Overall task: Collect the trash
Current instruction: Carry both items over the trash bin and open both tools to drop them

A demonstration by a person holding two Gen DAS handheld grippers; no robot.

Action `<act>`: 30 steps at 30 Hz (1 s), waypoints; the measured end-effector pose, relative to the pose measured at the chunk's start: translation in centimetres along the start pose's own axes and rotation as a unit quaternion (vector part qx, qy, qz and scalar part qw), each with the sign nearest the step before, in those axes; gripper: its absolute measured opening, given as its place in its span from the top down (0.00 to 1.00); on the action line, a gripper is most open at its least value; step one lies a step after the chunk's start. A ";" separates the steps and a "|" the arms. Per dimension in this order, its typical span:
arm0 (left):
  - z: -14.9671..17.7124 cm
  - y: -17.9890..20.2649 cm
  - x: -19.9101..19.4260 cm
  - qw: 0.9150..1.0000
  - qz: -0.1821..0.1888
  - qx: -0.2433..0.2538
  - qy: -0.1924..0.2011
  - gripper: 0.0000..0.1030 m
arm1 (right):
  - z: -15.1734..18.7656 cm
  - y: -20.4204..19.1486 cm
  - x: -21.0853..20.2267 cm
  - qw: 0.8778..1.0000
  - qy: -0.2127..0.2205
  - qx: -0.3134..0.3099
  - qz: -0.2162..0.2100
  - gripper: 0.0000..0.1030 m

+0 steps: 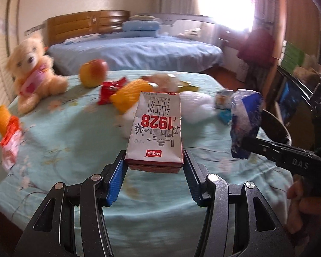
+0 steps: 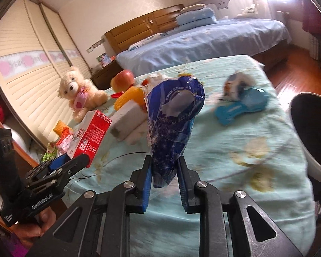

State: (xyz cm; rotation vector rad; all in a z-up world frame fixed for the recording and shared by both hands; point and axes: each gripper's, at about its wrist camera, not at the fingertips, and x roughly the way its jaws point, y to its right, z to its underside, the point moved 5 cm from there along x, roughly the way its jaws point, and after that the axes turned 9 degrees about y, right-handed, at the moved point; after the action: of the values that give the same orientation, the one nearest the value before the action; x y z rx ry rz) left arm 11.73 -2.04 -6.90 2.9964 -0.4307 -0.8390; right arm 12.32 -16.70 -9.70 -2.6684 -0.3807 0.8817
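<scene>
Quick count: one teddy bear (image 1: 33,68), one apple (image 1: 93,72), one milk carton (image 1: 156,131), one blue wrapper (image 2: 173,126), two grippers.

Milk carton (image 1: 155,128): matt printed paperboard.
Blue wrapper (image 2: 173,126): glossy crinkled plastic film.
Bedsheet (image 1: 64,150): soft printed cloth.
Teddy bear (image 1: 33,72): fuzzy plush.

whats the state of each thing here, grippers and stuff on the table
left gripper: shut on the milk carton
milk carton: held clear of the table
right gripper: shut on the blue wrapper
blue wrapper: crumpled, held up
apple: whole, on the table
teddy bear: sitting upright
bin: open
</scene>
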 end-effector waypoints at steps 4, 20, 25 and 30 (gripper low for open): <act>-0.2 2.9 0.7 1.000 0.026 0.018 -0.004 0.50 | -0.2 2.1 -1.3 1.000 0.009 0.010 0.021 0.78; -1.4 14.0 4.3 0.990 0.109 0.089 -0.017 0.50 | -1.2 11.7 -6.3 0.992 0.038 0.047 0.115 0.78; -1.8 16.8 5.5 0.986 0.128 0.106 -0.024 0.50 | -1.4 14.2 -7.0 0.987 0.040 0.061 0.141 0.78; -2.0 19.1 7.0 0.982 0.142 0.119 -0.037 0.50 | -1.6 16.5 -7.3 0.984 0.035 0.071 0.162 0.78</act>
State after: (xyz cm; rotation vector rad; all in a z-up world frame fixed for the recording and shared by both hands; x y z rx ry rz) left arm 13.43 -22.42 -7.35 3.0074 -0.9992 -0.9321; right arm 10.21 -34.66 -10.62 -2.6593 0.1336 0.8623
